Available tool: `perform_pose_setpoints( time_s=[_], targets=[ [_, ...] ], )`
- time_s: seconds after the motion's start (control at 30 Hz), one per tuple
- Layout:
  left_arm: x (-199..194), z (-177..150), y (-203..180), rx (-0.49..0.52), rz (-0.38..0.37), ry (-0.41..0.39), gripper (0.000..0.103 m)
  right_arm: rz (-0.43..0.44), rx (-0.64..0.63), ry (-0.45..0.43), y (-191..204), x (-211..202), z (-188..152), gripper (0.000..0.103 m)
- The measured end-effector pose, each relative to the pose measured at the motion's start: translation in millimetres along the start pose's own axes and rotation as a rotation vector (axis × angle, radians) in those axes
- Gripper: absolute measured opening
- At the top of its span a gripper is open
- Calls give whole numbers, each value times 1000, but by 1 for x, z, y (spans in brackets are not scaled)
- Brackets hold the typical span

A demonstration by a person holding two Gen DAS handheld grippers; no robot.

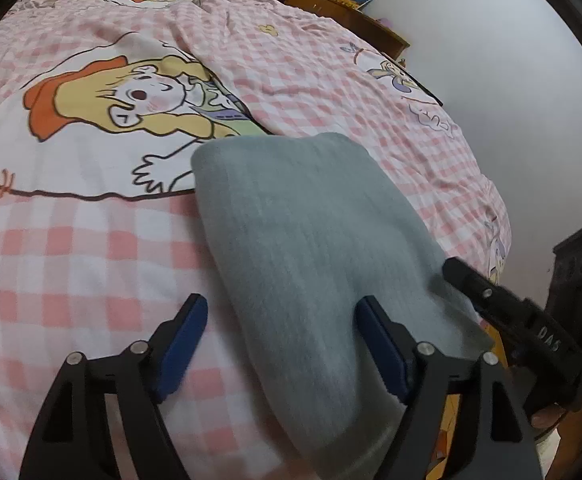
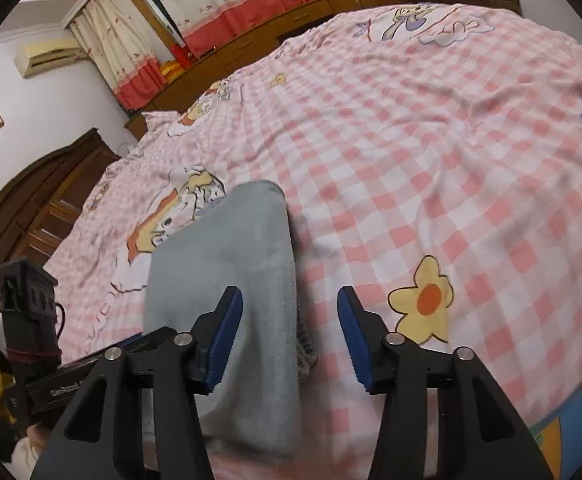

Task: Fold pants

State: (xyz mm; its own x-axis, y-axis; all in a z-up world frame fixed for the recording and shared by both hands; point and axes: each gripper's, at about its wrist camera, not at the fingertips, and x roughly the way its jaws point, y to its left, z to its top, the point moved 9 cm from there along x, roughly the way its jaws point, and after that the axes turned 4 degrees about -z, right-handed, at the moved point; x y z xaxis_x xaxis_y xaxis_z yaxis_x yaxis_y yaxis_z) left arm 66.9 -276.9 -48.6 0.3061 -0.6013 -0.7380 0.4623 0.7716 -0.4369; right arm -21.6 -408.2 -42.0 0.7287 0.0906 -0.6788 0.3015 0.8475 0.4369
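In the lower middle of the left wrist view, the pants [image 1: 311, 240] lie as a grey-blue slab on the bed [image 1: 91, 260], already doubled into a narrow stack whose rounded fold points to the upper centre. The left gripper [image 1: 281, 344] stands wide — one blue pad off the cloth on the left, the other over the pants' near right part — and holds nothing. At the right edge the right gripper [image 1: 511, 308] reaches in beside the pants' right border. The fold looks nearly finished; I judge the step in hand to be either a last fold or a letting-go, and a further fold would call for both tongs to pinch the near end and carry it toward the far fold.

In the right wrist view, the pants [image 2: 227, 256] run from the bottom centre up to the middle, with the right gripper [image 2: 291, 328] also wide and empty, its left pad over the cloth, its right pad over the checked cover. A ribbed edge peeks out at the pants' right side.

The bed wears a pink-and-white check cover with cartoon prints — soft, rumpled. Curtains [image 2: 227, 4] hang at the upper left, above a wooden ledge [image 2: 251, 46].
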Motion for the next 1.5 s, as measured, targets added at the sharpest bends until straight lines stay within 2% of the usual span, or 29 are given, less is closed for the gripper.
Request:
perform_pose_setpoints(
  time_s=[0.07,0.17,0.2,0.23,0.27,0.33,0.37,0.4,0.5,0.57,0.67,0.77,0.93,1.07,1.17,1.27,1.37,1.43,1.5],
  targets=[
    [5,1,-1,6,-6,-3,83,38,24,65,0,20,-10,50],
    [12,4,-3,12,-23,-18,82,146,63,27,-6,35,-13,50],
    [16,6,-5,6,-37,-17,79,171,95,33,-10,38,-14,50],
    [19,9,-9,-2,-48,-15,79,187,120,36,-12,39,-14,47],
    [20,11,-11,-5,-49,-20,77,196,133,37,-12,38,-13,40],
    [19,12,-16,7,-43,-29,72,194,114,37,-6,35,-13,31],
    [18,12,-17,16,-40,-34,67,192,97,26,-1,31,-13,23],
    [15,11,-18,27,-34,-41,61,193,90,16,1,28,-13,22],
    [-1,11,-19,33,-44,-65,50,202,76,-17,15,14,-9,19],
    [-14,12,-18,12,-73,-73,47,205,68,-33,25,5,-8,19],
    [-40,17,-13,8,-88,-106,45,233,39,-54,51,-10,-5,19],
    [-74,26,-1,12,-68,-158,45,272,-12,-74,88,-18,-3,19],
    [-148,45,48,27,45,-268,44,359,-67,-34,165,-2,-14,19],
    [-194,55,99,13,117,-302,44,397,-165,0,243,18,-31,19],
    [-217,60,143,-4,152,-310,44,412,-205,22,286,37,-44,19],
    [-218,58,179,-9,129,-286,44,389,-238,24,308,57,-57,19],
    [-199,53,219,-46,104,-245,44,336,-279,48,316,87,-72,19],
    [-181,44,241,-78,115,-209,45,278,-318,89,312,113,-87,19],
    [-168,29,257,-91,148,-187,49,252,-334,94,304,126,-93,24]
  ],
)
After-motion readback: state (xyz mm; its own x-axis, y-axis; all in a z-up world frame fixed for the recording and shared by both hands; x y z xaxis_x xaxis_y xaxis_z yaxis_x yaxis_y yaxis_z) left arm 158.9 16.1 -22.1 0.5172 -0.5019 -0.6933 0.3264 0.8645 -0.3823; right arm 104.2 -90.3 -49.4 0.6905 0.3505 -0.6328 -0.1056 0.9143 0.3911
